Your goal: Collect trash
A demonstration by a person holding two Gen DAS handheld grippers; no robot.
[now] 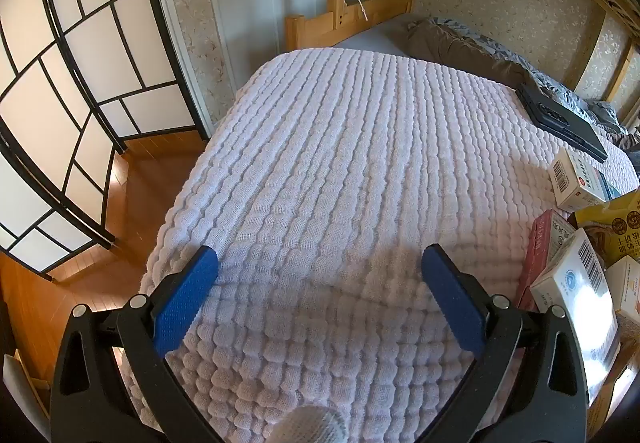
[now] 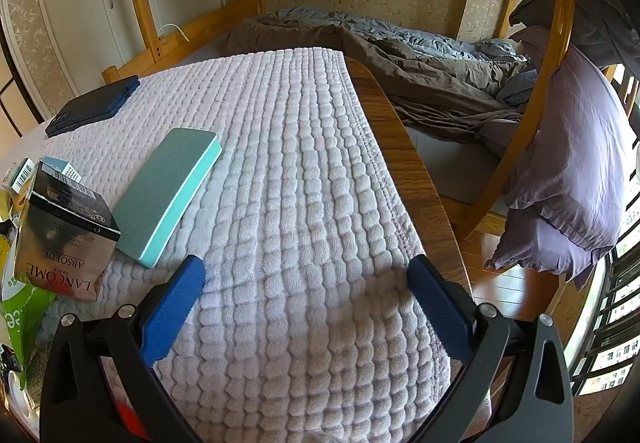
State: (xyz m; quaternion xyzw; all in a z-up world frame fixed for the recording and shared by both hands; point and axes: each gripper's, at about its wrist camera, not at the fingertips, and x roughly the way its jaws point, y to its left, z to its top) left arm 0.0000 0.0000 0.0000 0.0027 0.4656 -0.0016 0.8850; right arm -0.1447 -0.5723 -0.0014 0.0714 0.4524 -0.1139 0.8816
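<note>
Both grippers, left (image 1: 319,263) and right (image 2: 306,273), hung released, nothing grasped, over the quilted cover (image 2: 300,183); boxes (image 1: 572,279) sat beside.

Both cameras ride low and close over the bench's quilted cloth (image 1: 360,171), each tilted steeply down and forward toward the wooden bunk bed (image 2: 400,55) beyond it. The left wrist view hangs over the cloth's left part, with the folding screen (image 1: 60,83) off to its side. The right wrist view hangs over the cloth's right edge, beside the lilac pillow (image 2: 572,163). Both share the cloth, the dark flat case (image 1: 560,119) at its bed end, and the bed.
</note>
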